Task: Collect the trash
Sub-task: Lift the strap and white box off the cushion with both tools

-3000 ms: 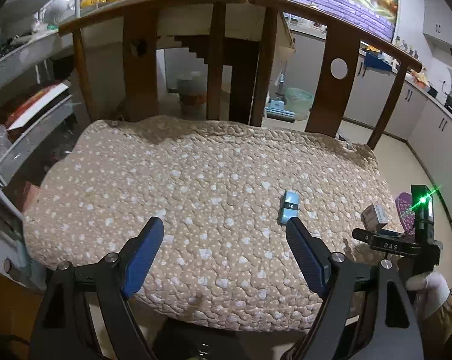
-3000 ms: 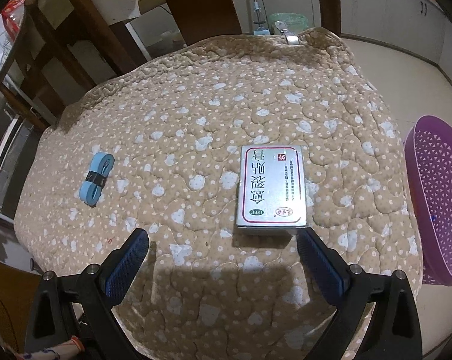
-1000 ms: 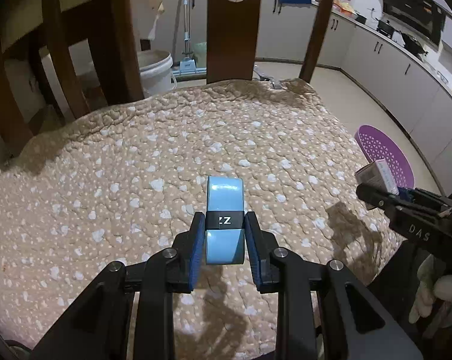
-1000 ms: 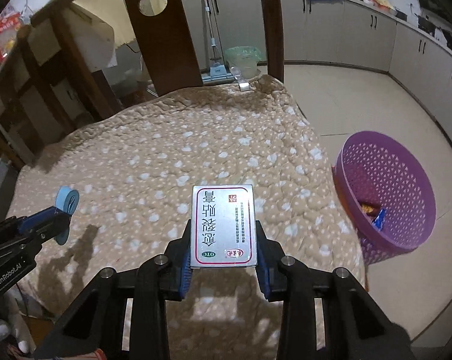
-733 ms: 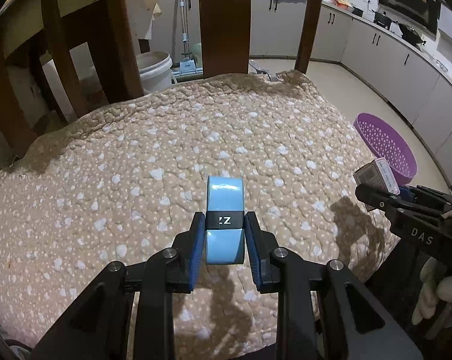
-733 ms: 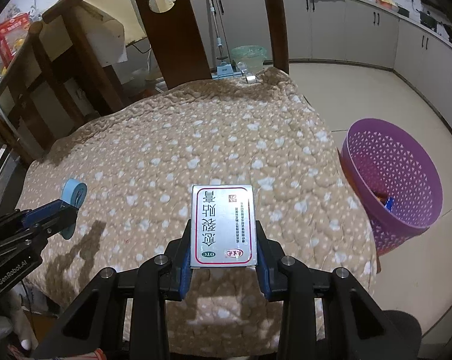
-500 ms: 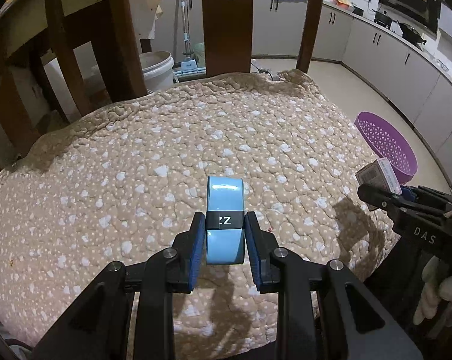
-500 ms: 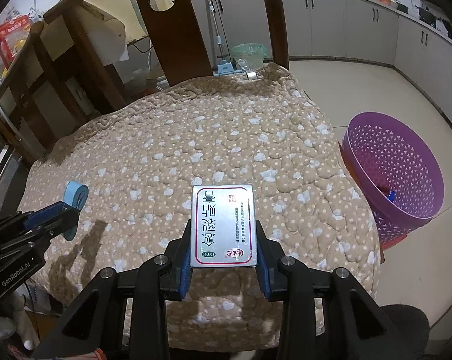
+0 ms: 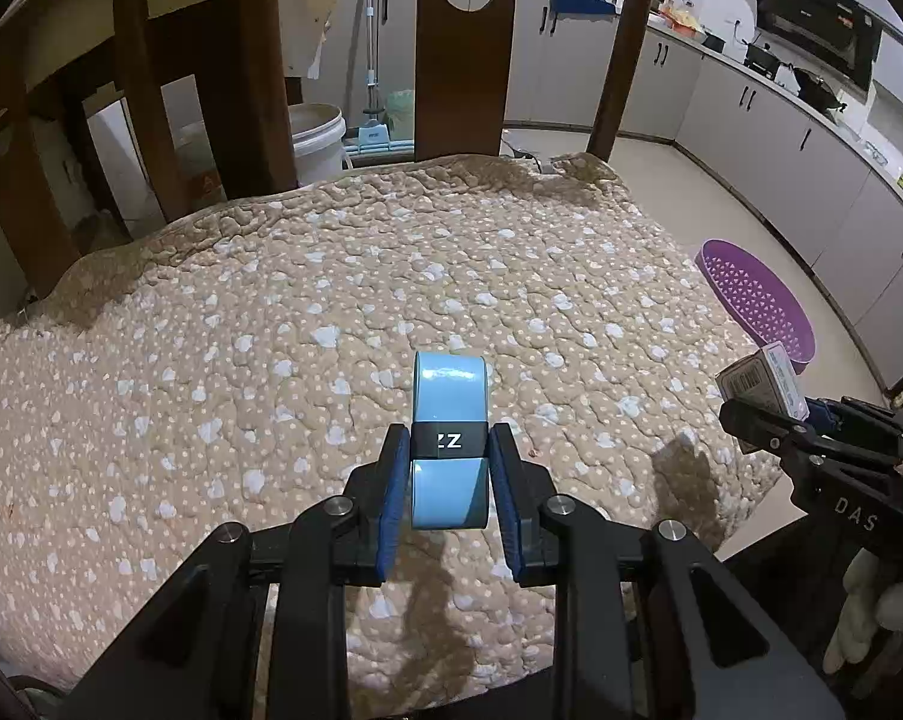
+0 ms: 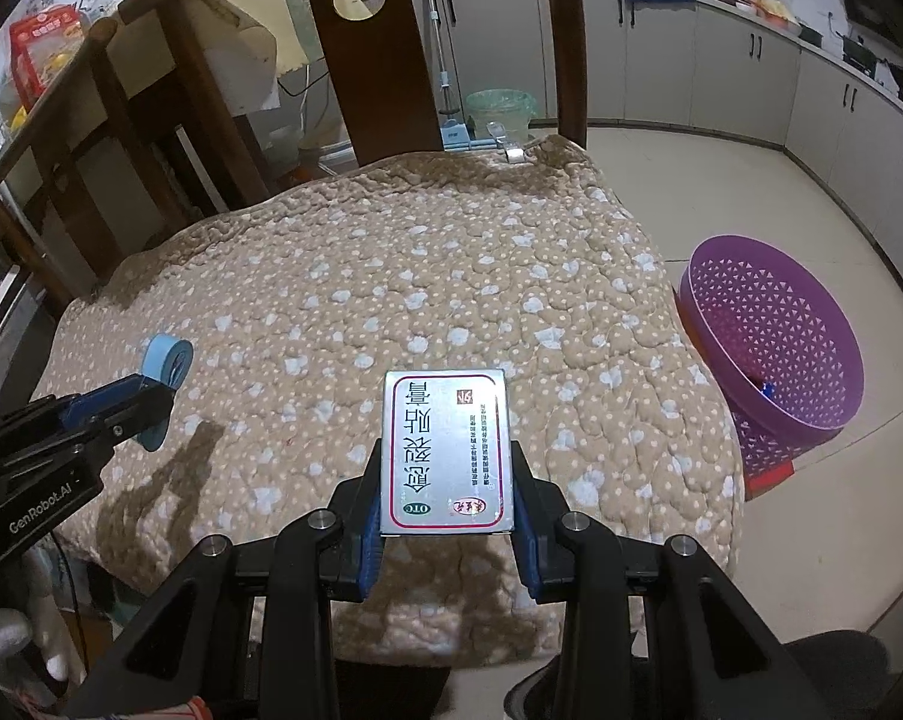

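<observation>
My left gripper (image 9: 450,462) is shut on a light blue band with a black label (image 9: 449,414) and holds it above the quilted chair cushion (image 9: 331,324). My right gripper (image 10: 446,480) is shut on a silver medicine box with red-bordered print (image 10: 445,450), also held above the cushion (image 10: 421,276). The box also shows at the right of the left wrist view (image 9: 762,378). The band also shows at the left of the right wrist view (image 10: 166,363). A purple mesh basket (image 10: 775,336) stands on the floor to the right of the chair, with small scraps inside.
The wooden chair back (image 9: 463,48) rises behind the cushion. A white bucket (image 9: 316,138) and a green-lined bin (image 10: 499,111) stand on the floor behind. Grey kitchen cabinets (image 10: 751,72) line the far right. Tiled floor (image 10: 811,198) surrounds the basket (image 9: 757,306).
Both grippers were open above the items three seconds ago and now hold them lifted. Over the last second both have drawn back a little from the cushion.
</observation>
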### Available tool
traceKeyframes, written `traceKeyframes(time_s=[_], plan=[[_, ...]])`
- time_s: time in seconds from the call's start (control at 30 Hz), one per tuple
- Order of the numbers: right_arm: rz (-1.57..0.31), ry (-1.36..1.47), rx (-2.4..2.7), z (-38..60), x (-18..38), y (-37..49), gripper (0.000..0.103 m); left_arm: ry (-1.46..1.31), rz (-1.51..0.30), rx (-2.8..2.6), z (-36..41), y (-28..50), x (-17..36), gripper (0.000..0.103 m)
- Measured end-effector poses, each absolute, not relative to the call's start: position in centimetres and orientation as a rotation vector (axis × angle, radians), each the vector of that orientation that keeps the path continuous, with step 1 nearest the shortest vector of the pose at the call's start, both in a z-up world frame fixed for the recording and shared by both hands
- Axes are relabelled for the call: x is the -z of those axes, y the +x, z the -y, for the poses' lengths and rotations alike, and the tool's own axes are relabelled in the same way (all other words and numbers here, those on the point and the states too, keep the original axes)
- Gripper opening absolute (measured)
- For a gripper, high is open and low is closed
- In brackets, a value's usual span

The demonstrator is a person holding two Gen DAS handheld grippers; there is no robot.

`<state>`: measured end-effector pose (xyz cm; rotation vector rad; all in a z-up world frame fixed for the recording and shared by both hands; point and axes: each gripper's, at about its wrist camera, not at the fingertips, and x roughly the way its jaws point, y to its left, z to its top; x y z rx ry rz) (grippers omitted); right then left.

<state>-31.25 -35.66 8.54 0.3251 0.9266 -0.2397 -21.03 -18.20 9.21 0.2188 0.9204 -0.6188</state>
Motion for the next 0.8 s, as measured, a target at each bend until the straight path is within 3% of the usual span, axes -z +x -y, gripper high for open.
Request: traceKeyframes(time_s=[0.3,0.8], plan=[[-0.898,0.365,0.286,36.6,-9.4,-31.6,0.037,0.182,-0.908,0.614,17.0,-20.7,-10.2,0.026],[-0.842,0.500,0.350,41.5,-7.0,-34.9,0.037,0.282,-0.925,0.641,21.4,-22.0,-9.4,0.026]])
